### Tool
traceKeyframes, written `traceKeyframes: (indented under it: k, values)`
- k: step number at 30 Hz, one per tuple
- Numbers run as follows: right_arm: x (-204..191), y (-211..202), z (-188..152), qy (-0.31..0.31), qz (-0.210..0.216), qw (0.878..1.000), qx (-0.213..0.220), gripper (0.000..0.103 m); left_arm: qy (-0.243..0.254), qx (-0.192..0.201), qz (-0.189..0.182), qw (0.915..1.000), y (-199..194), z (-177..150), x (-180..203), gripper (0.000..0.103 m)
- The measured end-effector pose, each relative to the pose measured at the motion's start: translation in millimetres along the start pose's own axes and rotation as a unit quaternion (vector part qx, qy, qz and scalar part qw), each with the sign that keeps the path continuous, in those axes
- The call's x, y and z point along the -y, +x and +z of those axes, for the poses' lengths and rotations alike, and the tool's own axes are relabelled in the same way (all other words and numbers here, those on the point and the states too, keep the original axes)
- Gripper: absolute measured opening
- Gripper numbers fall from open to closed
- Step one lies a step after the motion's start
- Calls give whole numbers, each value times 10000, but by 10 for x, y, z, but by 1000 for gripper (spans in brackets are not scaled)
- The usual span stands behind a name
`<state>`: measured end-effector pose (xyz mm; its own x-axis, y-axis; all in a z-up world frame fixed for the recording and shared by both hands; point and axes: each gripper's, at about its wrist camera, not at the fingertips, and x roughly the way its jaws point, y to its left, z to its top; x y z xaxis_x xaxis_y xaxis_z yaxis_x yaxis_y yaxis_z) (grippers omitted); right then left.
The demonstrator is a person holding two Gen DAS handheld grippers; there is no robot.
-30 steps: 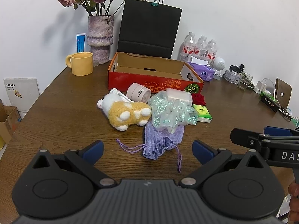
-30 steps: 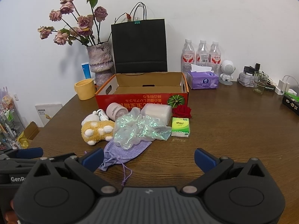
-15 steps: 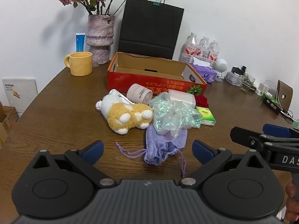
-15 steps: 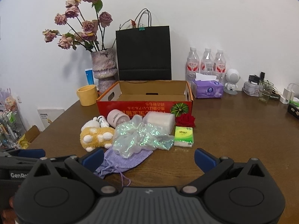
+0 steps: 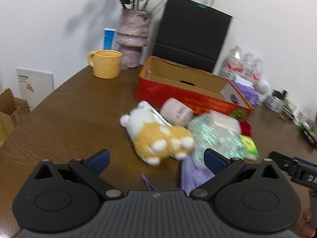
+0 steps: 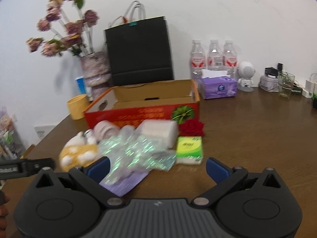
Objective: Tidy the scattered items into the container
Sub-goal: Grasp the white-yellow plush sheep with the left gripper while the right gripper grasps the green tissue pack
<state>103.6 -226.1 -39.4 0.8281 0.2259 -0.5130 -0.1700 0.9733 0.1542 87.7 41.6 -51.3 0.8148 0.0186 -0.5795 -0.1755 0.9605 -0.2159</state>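
An open red cardboard box [image 5: 184, 97] [image 6: 142, 113] stands mid-table. In front of it lie a yellow-and-white plush toy [image 5: 158, 138] [image 6: 78, 154], a pink jar [image 5: 176, 113] [image 6: 105, 129], an iridescent pouch [image 5: 216, 136] [image 6: 134, 150], a lilac drawstring bag [image 5: 195, 175] [image 6: 124, 182], a white packet [image 6: 160, 129], a green tissue pack [image 6: 189, 148] [image 5: 248, 146] and a red rose [image 6: 191, 128]. My left gripper [image 5: 156, 158] is open and empty, just short of the plush. My right gripper [image 6: 157, 165] is open and empty, just short of the pouch.
A yellow mug [image 5: 107, 63], a vase of dried roses [image 5: 132, 37] and a black paper bag [image 5: 192, 39] stand behind the box. Water bottles [image 6: 213, 57], a purple tissue box [image 6: 219, 87] and small items line the back right.
Both grippers have moved forward toward the pile; the items now look larger and closer. The left view has swung toward the plush. Both stay open.
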Motion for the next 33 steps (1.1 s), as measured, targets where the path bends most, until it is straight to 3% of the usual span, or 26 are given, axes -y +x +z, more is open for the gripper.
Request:
traceKeyframes:
  k: [8, 16, 20, 25, 33]
  values:
    - [286, 718, 344, 309, -390, 9985, -242, 103, -667, 105, 418, 9968, 581, 329, -65, 103]
    - [454, 1331, 426, 252, -723, 9951, -624, 97, -646, -378, 683, 9949, 1076, 354, -191, 103]
    - [478, 1445, 330, 294, -613, 9948, -761, 96, -772, -467, 736, 9932, 1156, 332, -320, 103]
    - [371, 1538, 188, -60, -713, 9926, -977, 87, -675, -365, 649, 9949, 1162, 284, -340, 102]
    - [343, 1501, 114, -243, -844, 9931, -779, 80, -605, -261, 390, 9971, 1138, 242, -298, 98]
